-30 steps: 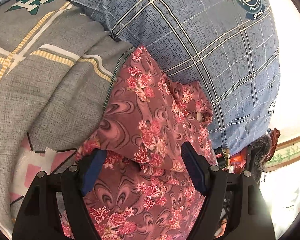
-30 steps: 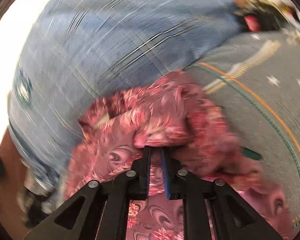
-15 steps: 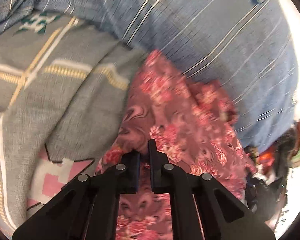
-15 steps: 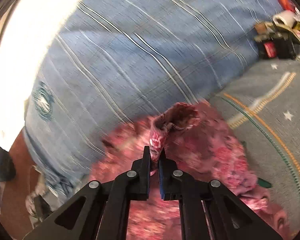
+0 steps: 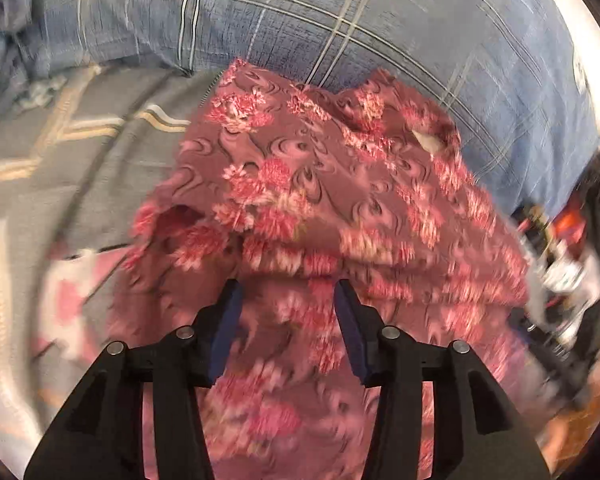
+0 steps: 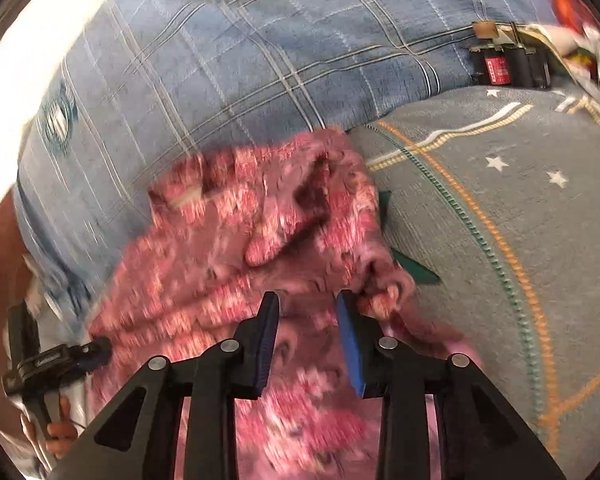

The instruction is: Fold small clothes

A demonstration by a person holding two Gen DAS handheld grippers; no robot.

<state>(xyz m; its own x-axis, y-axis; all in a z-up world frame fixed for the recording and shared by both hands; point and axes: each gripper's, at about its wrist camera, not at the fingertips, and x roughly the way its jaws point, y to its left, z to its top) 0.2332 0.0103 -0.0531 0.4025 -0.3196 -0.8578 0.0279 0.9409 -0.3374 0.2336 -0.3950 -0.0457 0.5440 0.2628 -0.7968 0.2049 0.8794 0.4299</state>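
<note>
Surface: grey patterned bedspread (image 6: 500,208), blue plaid pillow (image 6: 260,52) behind. Pink floral garment (image 5: 340,200) crumpled on bedspread against pillow. Left tool (image 5: 288,292) and right tool (image 6: 308,304): fingers apart, over garment. Clutter (image 6: 508,64) beyond.

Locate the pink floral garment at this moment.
The pink floral garment lies crumpled in the centre of both wrist views, on the grey patterned bedsheet against the blue plaid pillow, just ahead of the open left gripper and right gripper.

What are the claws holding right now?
Nothing. The left claw and the right claw are both open over the pink floral garment, with no cloth pinched between their pads.
</note>
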